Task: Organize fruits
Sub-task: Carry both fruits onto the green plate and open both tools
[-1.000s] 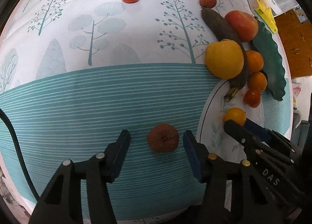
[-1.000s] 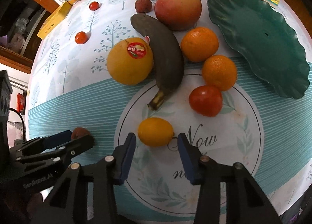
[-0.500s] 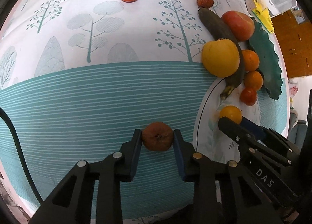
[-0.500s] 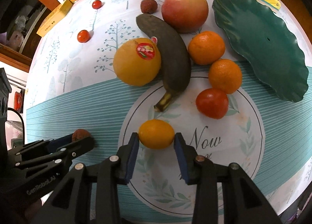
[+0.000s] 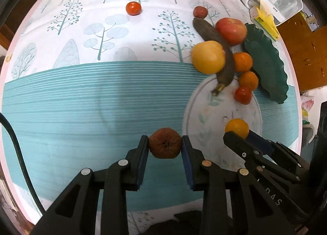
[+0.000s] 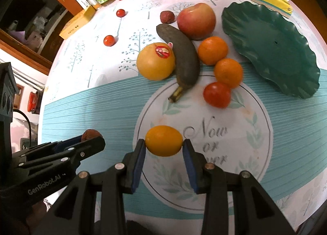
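— Tongs first: what does each pair have?

— Left tongs (image 5: 165, 146) are clamped on a brown wrinkled fruit (image 5: 164, 143), blue pads pressing both its sides, over the teal band of the counter (image 5: 81, 102). Right tongs (image 6: 164, 147) are clamped the same way on a small yellow-orange fruit (image 6: 164, 141), over a printed round emblem with leaves and script lettering.

— How do the two pairs sit relative to each other?

— Side by side, near each other, both pointing steeply down. In the right wrist view the left pair shows at the lower left with the brown fruit at its tip.

— Where is the remaining fruit?

— Farther up the counter, in a cluster. A large yellow fruit (image 6: 155, 61) with a red sticker touches a dark, overripe banana (image 6: 180, 55). An apple (image 6: 196, 20) lies just beyond the banana, with a small dark red fruit (image 6: 167, 17) beside it. Two oranges (image 6: 212, 50) and a tomato (image 6: 217, 94) form a line to the banana's right. Two cherry tomatoes (image 6: 108, 40) lie well apart to the left.

— And a dish?

— A green wavy-edged plate (image 6: 269, 51) lies right of the oranges, with nothing on it.
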A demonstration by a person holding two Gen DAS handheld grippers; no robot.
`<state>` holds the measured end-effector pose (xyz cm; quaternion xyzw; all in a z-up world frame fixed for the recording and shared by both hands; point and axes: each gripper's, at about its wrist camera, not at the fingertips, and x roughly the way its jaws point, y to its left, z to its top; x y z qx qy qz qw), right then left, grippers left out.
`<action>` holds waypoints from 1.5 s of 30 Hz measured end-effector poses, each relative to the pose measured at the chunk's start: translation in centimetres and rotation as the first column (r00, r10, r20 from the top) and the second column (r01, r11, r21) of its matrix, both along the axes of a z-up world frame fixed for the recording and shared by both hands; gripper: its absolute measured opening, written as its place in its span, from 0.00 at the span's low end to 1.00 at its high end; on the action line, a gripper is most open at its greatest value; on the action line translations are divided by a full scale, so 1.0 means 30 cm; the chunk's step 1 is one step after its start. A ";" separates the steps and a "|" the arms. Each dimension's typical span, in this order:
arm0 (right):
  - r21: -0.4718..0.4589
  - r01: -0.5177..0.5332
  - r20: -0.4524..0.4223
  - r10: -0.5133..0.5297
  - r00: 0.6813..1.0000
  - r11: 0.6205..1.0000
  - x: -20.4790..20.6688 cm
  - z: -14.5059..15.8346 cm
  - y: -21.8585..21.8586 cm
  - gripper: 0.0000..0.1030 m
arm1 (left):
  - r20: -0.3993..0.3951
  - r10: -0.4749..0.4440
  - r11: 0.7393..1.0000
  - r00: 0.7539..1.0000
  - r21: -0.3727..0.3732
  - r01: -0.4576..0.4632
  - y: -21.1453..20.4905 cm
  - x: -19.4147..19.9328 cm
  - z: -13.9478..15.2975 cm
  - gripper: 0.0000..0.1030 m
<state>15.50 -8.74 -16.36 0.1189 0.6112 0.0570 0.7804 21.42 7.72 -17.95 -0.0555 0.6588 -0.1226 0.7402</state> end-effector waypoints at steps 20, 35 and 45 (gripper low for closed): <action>0.014 -0.130 0.121 0.127 0.984 0.991 -0.138 0.138 -0.418 0.36 | 0.189 0.164 0.985 0.968 -0.090 -0.149 -0.331 -0.215 0.243 0.30; -0.004 -0.072 0.264 0.070 0.962 0.997 -0.084 0.194 -0.773 0.36 | 0.313 0.111 0.989 0.943 -0.132 -0.072 -0.635 -0.152 0.294 0.30; 0.011 -0.035 0.306 0.030 0.952 0.999 0.003 0.115 -0.889 0.37 | 0.381 0.053 0.996 0.923 -0.092 -0.020 -0.749 -0.065 0.214 0.30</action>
